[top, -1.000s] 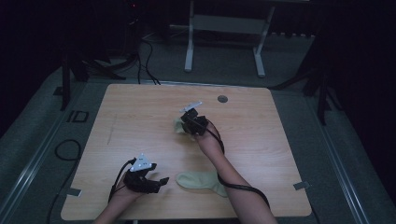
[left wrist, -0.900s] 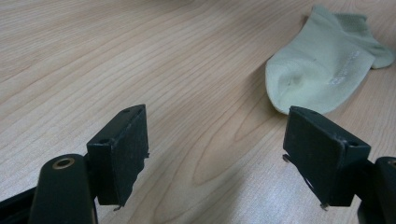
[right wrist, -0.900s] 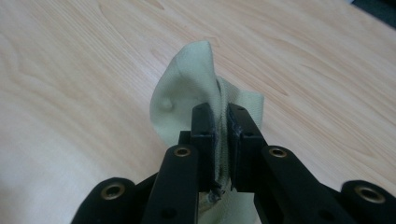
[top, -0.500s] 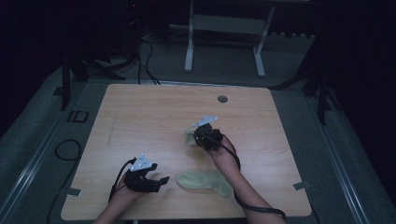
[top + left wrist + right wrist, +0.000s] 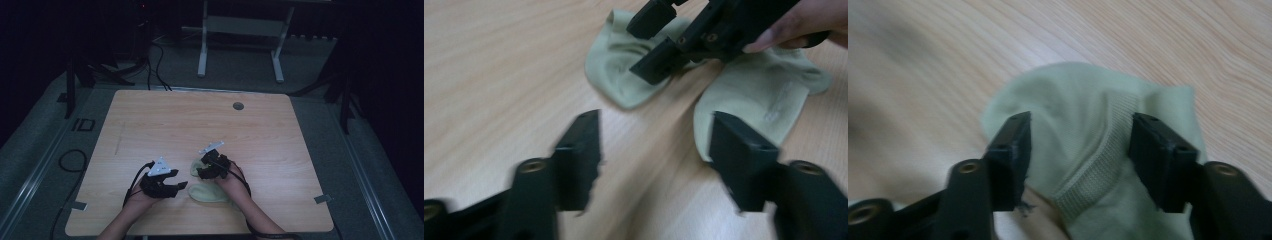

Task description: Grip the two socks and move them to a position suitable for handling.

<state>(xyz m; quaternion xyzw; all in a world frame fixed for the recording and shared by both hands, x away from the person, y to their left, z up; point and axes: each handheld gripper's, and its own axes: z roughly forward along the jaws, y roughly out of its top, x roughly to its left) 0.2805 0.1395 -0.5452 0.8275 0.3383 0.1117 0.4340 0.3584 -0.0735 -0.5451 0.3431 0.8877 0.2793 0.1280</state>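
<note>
From the high view, two pale green socks lie close together near the front edge of the wooden surface (image 5: pixel 150 125): the far sock (image 5: pixel 194 167) pokes out to the left of the right gripper (image 5: pixel 202 171), and the near sock (image 5: pixel 207 192) lies just in front of that hand, with the left gripper (image 5: pixel 181 186) resting a little to its left. From this height it cannot be told how either gripper's fingers stand. In the left gripper view, its fingers (image 5: pixel 581 150) are spread wide and empty, low over bare wood, one tip covering the edge of the near sock (image 5: pixel 764 100), while the right gripper (image 5: pixel 664 42) hangs over the far sock (image 5: pixel 616 70). With the two socks this close, a closing grab could catch the wrong one or pinch both. In the right gripper view, the fingers (image 5: pixel 1010 150) stand apart around a bunched ribbed cuff of the far sock (image 5: pixel 1083 130), clamped on nothing. The cloth is loose and rumpled, so the fingers may nip a single layer and let the rest sag or slip free, and a drag toward the near edge could push a sock off the surface. Motion blur here suggests haste, which could spoil the aim.
</note>
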